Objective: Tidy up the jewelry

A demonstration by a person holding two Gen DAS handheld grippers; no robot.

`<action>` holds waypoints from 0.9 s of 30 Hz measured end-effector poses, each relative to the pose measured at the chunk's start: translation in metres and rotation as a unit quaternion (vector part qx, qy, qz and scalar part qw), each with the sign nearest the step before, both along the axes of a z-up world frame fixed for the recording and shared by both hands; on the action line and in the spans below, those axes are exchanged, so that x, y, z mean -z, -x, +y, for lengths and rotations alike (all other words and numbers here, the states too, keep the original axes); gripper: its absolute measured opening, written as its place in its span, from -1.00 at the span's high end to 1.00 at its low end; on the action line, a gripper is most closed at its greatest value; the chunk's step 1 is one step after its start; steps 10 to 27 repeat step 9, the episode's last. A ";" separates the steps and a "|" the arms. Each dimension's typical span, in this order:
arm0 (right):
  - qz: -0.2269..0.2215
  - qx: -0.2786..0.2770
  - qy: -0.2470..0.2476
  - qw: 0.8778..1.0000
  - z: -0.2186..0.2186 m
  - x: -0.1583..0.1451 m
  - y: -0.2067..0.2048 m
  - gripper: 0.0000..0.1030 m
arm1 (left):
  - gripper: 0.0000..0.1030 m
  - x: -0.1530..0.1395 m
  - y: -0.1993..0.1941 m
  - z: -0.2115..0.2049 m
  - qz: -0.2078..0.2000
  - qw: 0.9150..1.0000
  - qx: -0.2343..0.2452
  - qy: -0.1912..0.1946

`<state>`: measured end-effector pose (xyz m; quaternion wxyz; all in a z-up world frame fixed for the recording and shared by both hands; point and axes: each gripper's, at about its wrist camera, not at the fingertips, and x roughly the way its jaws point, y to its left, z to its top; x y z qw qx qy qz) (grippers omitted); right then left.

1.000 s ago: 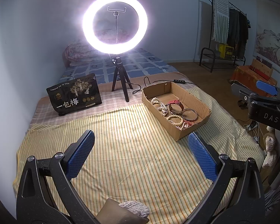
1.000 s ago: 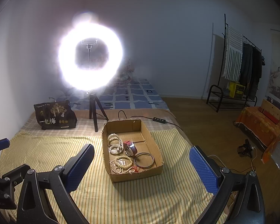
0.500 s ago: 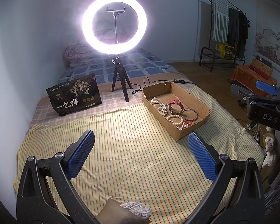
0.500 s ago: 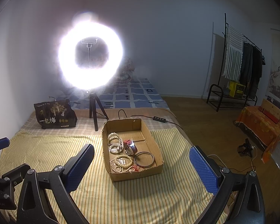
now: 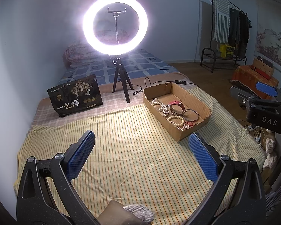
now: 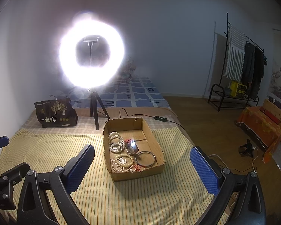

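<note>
Jewelry lay heaped in a cardboard box (image 6: 134, 150) on the bed's striped sheet (image 6: 46, 150), at twelve o'clock from the right hand-held gripper (image 6: 142, 166) and two o'clock from the left hand-held gripper (image 5: 141, 152). Both hung released, jaws wide, holding nothing. Bead bracelets (image 6: 122, 162) looked light, limp and tangle-prone, best pinched across one strand; the thin bangle (image 6: 145, 158) seemed stiff and slippery, best taken at its rim.
</note>
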<state>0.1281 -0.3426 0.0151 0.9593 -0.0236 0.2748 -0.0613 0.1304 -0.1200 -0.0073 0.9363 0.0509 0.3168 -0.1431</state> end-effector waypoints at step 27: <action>0.001 -0.001 0.001 1.000 0.001 0.001 0.000 -0.99 | -0.98 -0.005 0.000 0.003 -0.009 1.000 -0.003 -0.004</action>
